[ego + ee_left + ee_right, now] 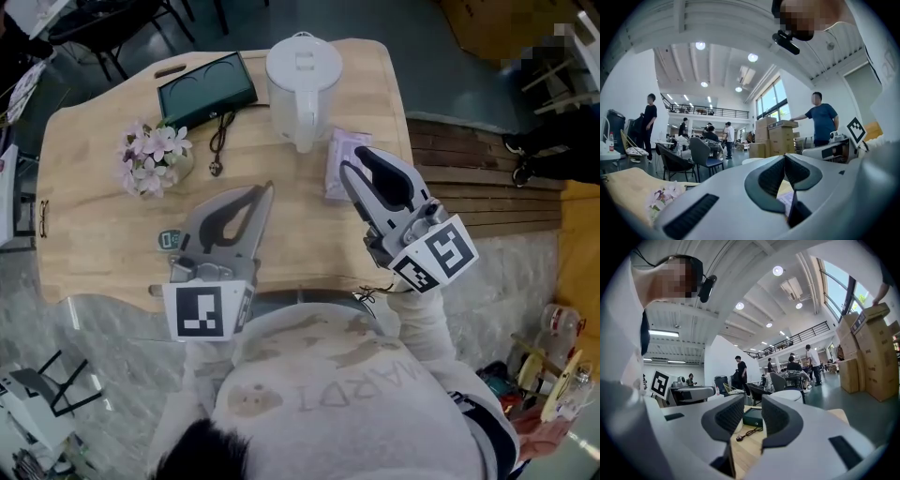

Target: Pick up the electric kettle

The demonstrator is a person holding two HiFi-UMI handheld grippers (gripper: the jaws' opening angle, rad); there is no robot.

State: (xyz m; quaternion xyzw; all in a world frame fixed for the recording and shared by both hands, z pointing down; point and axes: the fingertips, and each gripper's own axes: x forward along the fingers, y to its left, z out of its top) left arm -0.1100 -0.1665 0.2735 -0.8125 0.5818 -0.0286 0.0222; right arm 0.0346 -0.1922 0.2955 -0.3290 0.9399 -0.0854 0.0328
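Note:
The white electric kettle [302,80] stands upright with its lid on at the far middle of the wooden table [94,216], its handle toward me. My left gripper [267,190] hovers over the table's near middle, well short of the kettle, jaws shut with nothing between them [786,159]. My right gripper [354,161] is held to the kettle's near right, above a pale purple tissue pack [339,161], jaws a little apart and empty [753,404]. Neither gripper touches the kettle.
A dark green case [206,87] lies left of the kettle, also seen between the right jaws [752,417]. A corded pendant [218,141], a small flower bunch [153,155] and a small key fob [169,239] lie on the left half. People and chairs stand beyond.

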